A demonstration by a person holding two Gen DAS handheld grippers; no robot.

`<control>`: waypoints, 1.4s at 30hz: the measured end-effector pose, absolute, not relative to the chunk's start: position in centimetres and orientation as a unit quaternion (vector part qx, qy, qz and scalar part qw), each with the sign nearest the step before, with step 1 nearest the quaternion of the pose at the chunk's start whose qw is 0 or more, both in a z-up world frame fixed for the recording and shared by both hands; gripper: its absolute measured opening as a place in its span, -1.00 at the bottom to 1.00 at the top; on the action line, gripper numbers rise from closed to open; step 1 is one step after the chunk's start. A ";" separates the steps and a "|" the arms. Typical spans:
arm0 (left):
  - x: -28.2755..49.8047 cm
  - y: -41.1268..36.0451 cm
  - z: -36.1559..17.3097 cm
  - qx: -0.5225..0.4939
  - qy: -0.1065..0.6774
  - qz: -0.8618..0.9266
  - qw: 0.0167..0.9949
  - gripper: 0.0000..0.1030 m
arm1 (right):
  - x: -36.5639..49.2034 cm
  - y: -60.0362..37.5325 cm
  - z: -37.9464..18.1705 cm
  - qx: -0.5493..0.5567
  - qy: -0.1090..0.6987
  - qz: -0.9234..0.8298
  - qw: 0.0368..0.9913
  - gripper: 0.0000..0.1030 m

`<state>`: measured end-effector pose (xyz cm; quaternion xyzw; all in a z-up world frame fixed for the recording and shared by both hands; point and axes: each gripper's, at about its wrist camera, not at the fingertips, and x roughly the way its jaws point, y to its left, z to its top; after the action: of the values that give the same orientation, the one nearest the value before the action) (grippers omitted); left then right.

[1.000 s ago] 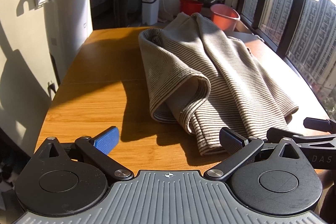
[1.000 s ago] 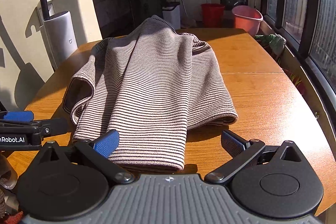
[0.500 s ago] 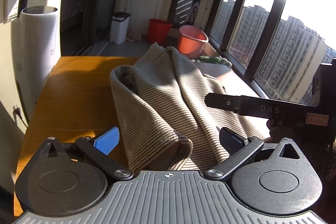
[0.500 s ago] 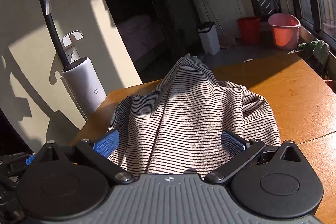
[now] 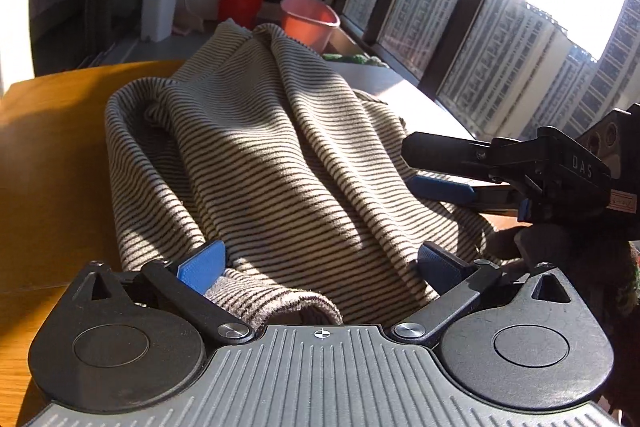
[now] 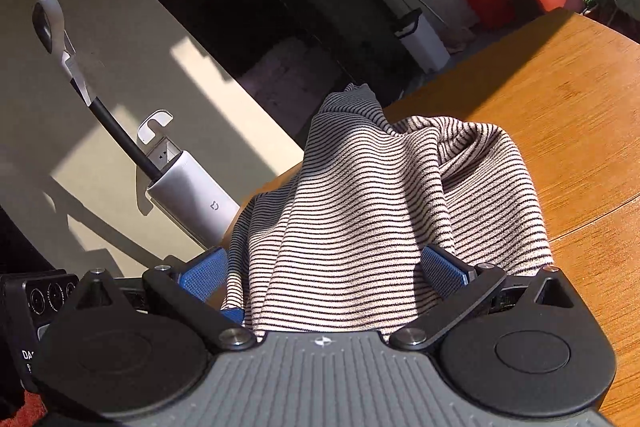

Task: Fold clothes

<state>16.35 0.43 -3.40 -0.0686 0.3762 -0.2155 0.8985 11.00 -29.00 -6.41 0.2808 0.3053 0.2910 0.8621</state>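
A beige garment with thin dark stripes (image 5: 280,155) lies bunched on the wooden table (image 5: 52,147). My left gripper (image 5: 320,263) is open, and the garment's near hem fills the gap between its blue-padded fingers. My right gripper (image 6: 324,271) is open too, with the garment (image 6: 360,227) lying between its fingers up to the gripper body. In the left wrist view the right gripper (image 5: 436,167) reaches in from the right, its fingers at the garment's right edge.
A white cylindrical appliance with a black handle (image 6: 188,195) stands by the wall left of the table. A white bin (image 5: 160,7), a red bucket (image 5: 240,3) and a pink bucket (image 5: 308,21) stand on the floor beyond. Windows (image 5: 500,39) run along the right.
Both grippers have moved forward onto the garment's near edge, so cloth now lies between their open fingers. The right gripper has tilted, and both views have risen.
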 end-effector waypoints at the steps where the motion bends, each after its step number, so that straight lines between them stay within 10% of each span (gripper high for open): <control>1: 16.2 0.6 -3.6 -0.071 0.376 -0.215 0.899 1.00 | 10.7 -29.0 -6.4 0.280 0.305 0.289 0.863 1.00; 24: 11.4 6.4 -3.8 -0.209 0.413 -0.249 0.851 0.97 | 0.6 -29.3 -6.7 0.314 0.269 0.296 0.861 1.00; 36: 12.8 1.6 -3.2 -0.087 0.428 -0.214 0.874 0.13 | 0.2 -30.5 -7.2 0.352 0.240 0.313 0.849 1.00; 42: 13.0 0.3 -1.1 -0.031 0.363 -0.194 0.911 -0.81 | 0.2 -30.5 -7.1 0.353 0.239 0.313 0.848 1.00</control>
<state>13.01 0.31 -1.14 -0.0313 0.3635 -0.1944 0.9105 0.24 -30.45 -7.10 0.3535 0.2393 0.3131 0.8484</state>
